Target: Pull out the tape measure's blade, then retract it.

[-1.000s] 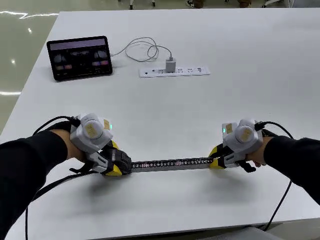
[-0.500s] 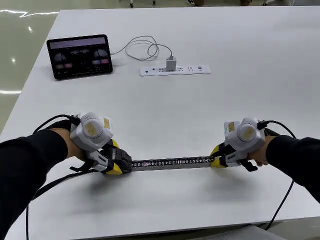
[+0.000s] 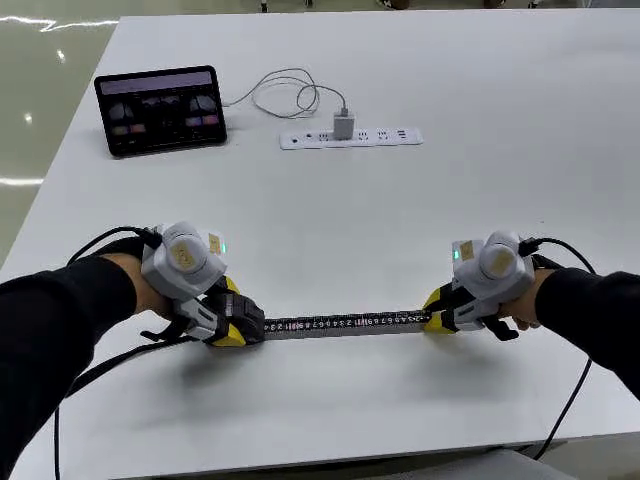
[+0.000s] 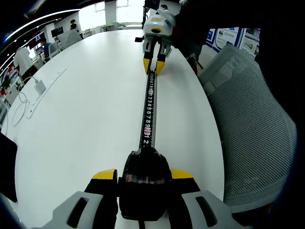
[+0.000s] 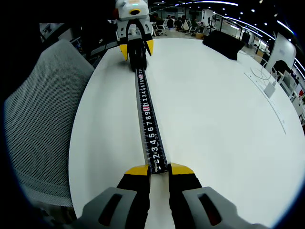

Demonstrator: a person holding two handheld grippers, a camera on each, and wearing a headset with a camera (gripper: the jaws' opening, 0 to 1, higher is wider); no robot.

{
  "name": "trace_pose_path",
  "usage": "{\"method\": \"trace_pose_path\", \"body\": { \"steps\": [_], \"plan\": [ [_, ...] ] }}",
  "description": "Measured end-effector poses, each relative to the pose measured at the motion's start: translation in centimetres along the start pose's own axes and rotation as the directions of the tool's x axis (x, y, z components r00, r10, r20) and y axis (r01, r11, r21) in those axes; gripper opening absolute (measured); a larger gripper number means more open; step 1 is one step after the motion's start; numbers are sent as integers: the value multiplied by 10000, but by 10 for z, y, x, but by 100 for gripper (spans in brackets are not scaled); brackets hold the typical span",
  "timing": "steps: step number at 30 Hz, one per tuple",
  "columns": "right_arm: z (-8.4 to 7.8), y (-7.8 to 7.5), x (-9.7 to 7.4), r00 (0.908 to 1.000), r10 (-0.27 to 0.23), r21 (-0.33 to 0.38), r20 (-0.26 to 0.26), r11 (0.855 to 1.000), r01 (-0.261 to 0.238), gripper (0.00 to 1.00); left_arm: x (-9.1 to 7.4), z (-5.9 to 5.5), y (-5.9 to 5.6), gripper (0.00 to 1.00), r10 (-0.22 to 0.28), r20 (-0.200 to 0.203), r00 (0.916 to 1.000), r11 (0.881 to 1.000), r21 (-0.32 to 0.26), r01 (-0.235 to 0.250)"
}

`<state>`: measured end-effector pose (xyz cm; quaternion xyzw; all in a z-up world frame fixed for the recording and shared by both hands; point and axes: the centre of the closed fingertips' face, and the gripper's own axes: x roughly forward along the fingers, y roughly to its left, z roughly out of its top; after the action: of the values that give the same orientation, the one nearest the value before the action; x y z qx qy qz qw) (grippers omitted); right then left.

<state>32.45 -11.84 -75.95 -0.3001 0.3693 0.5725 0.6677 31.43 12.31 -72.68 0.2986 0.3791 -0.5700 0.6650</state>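
Tablet (image 3: 160, 110): far side of table (image 3: 400, 230), well beyond the tape case and a bit left of it; screen lit, not part of the job.
L gripper (image 4: 143, 175): fingers clamped on the tape case from both sides, yellow tips flanking it; case held low at the table.
Tape case (image 3: 245, 320): black/yellow, near front edge of the table, mouth facing right.
Change: vs 1 s ago the case and the blade end sit about where they were; span maybe a hair longer, can't be sure. The tablet's small shift is prob. head camera, not things moving.
Meaning: pull-out looks done or nearly so; judge next step = retract, i.e. let the blade feed back toward the case under control so it doesn't whip.
Blade (image 3: 345, 324): out of the case, running straight right from it, flat and low over the table, numbers up.
Power strip (image 3: 350, 138): far beyond the case and to its right; white charger (image 3: 342, 127) plugged in, cable (image 3: 290, 95) looping back toward the tablet.
R gripper (image 5: 159, 170): well right of the case at the blade's far end; fingers closed on the blade tip.
Containers: only the case counts; rest of the blade is inside it, amt hidden.
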Motion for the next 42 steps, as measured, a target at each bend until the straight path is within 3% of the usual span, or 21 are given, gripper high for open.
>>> {"method": "trace_pose_path", "body": {
  "steps": [25, 42],
  "plan": [
    [1, 1, 0, 10000, 92, 89, -38, 9999, -91, 11, 1, 2, 1, 37, 119, 152, 9998, 9999, -98, -118],
    [2, 2, 2, 9972, 237, -584, -716, 9979, -279, 12, 1, 2, 4, 37, 119, 129, 9998, 9999, 33, -120]
  ]
}}
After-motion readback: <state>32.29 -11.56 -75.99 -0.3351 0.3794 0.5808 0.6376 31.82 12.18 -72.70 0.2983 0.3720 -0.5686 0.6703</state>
